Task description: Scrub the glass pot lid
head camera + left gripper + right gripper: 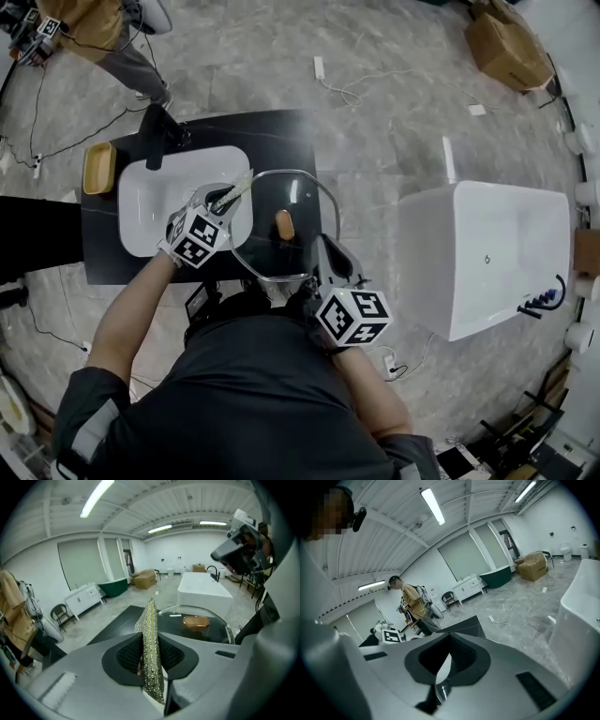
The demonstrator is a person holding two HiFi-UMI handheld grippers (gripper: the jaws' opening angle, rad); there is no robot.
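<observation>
Two hand-held grippers work over a black counter (281, 131) that carries a white basin (150, 206).

Left hand-held gripper (228, 195) (151, 653): its jaws are clamped on a glittering silver-gold scouring cloth (151, 634) (240, 186). The cloth stands edge-up between the pads, with its tip pointing toward the glass pot lid (298, 199) (211, 633). In the head view the cloth's tip reaches the lid's left rim, but contact cannot be confirmed.

Right hand-held gripper (323, 251) (445, 665): its jaws are closed on the lid's near rim, and a thin clear edge (441, 692) shows between the pads.

The lid lies roughly level, just right of the basin. Its amber knob (284, 225) (196, 621) faces up, and its right part overhangs the counter's edge. The lid sits between the two grippers, ahead of the left one and beyond the right one.

A white bathtub (497, 253) stands well apart at right.
</observation>
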